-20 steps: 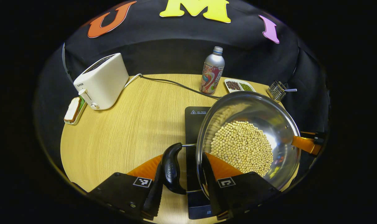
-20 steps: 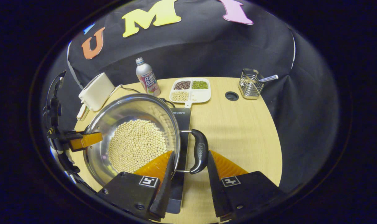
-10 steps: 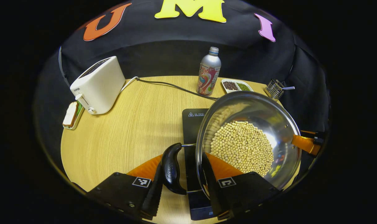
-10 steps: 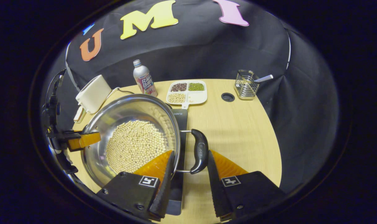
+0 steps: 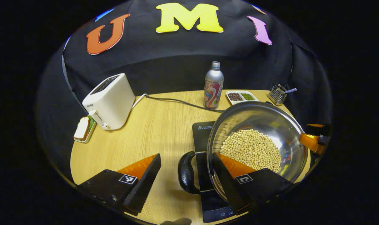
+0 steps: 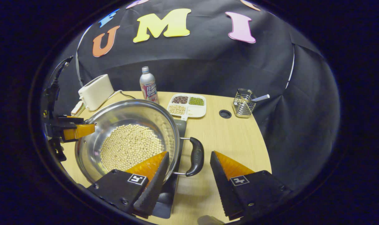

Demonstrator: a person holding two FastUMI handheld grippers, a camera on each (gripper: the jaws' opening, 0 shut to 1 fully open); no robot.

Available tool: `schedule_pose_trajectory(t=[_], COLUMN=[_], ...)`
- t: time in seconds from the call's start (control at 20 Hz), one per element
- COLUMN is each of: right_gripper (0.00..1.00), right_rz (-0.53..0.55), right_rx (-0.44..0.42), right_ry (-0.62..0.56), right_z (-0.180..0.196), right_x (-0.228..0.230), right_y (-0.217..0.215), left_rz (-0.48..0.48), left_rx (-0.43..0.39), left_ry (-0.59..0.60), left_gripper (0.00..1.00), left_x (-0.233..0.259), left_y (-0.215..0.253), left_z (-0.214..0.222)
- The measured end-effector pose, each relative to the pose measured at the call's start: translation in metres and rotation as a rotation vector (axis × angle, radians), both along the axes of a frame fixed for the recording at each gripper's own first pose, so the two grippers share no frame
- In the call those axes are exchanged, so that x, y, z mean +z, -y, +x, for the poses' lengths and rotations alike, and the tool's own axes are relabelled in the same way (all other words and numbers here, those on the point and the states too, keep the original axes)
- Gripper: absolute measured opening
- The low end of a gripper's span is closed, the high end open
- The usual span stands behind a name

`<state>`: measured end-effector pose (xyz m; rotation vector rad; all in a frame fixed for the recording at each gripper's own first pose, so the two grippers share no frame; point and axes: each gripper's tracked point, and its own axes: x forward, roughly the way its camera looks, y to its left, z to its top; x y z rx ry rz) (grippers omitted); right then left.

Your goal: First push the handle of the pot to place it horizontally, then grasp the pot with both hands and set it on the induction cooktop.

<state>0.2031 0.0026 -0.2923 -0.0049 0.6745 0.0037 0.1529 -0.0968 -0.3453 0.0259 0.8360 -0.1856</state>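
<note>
Left gripper spread wide, straddling one pot handle with clear gaps either side, nothing pinched. Right gripper also spread wide, around the other handle, no contact visible. One steel pot full of pale beans, sitting on the black cooktop on the wooden table. Two handles, both lying flat. Also on the table: one toaster, one bottle, one divided dish, one wire holder, one sandwich tray.
</note>
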Motion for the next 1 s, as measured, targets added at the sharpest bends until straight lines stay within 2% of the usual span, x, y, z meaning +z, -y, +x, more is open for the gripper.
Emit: schedule_pose_trajectory(t=[0.2, 0.25, 0.3, 0.4, 0.45, 0.5, 0.6, 0.65, 0.8, 0.9, 0.95, 1.0], right_gripper=[0.83, 0.86, 0.83, 0.83, 0.86, 0.83, 0.83, 0.86, 0.83, 0.83, 0.86, 0.83], right_rz=[0.004, 0.004, 0.004, -0.002, -0.005, -0.009, -0.014, -0.018, -0.034, -0.029, -0.027, -0.027], right_rx=[-0.012, -0.016, -0.019, -0.011, -0.007, -0.005, -0.005, -0.001, 0.026, 0.048, 0.059, 0.064], right_ry=[0.017, 0.03, 0.042, 0.057, 0.067, 0.075, 0.089, 0.1, 0.158, 0.216, 0.252, 0.294], right_z=[-0.003, -0.004, -0.004, -0.008, -0.008, -0.008, -0.011, -0.013, -0.02, -0.027, -0.031, -0.036], right_x=[0.009, 0.013, 0.018, 0.026, 0.031, 0.035, 0.043, 0.048, 0.078, 0.111, 0.131, 0.154], right_y=[-0.006, -0.007, -0.009, -0.016, -0.02, -0.023, -0.029, -0.033, -0.05, -0.065, -0.072, -0.078], left_rz=[0.001, -0.002, -0.004, -0.019, -0.022, -0.018, -0.023, -0.033, -0.054, -0.037, -0.036, -0.033], left_rx=[0.012, 0.015, 0.017, 0.009, 0.003, 0.0, 0.004, 0.011, 0.022, 0.026, 0.028, 0.03], left_ry=[0.02, 0.026, 0.027, 0.045, 0.055, 0.062, 0.08, 0.09, 0.135, 0.205, 0.256, 0.304], left_gripper=[0.98, 0.98, 0.98, 0.98, 0.98, 0.98, 0.98, 0.98, 0.98, 0.98, 0.98, 0.98], left_x=[0.008, 0.011, 0.015, 0.024, 0.028, 0.031, 0.039, 0.045, 0.076, 0.111, 0.135, 0.159], left_y=[-0.002, -0.003, -0.004, -0.003, -0.004, -0.005, -0.009, -0.011, -0.02, -0.036, -0.042, -0.048], left_z=[-0.003, -0.003, -0.005, -0.008, -0.008, -0.009, -0.011, -0.011, -0.013, -0.012, -0.014, -0.013])
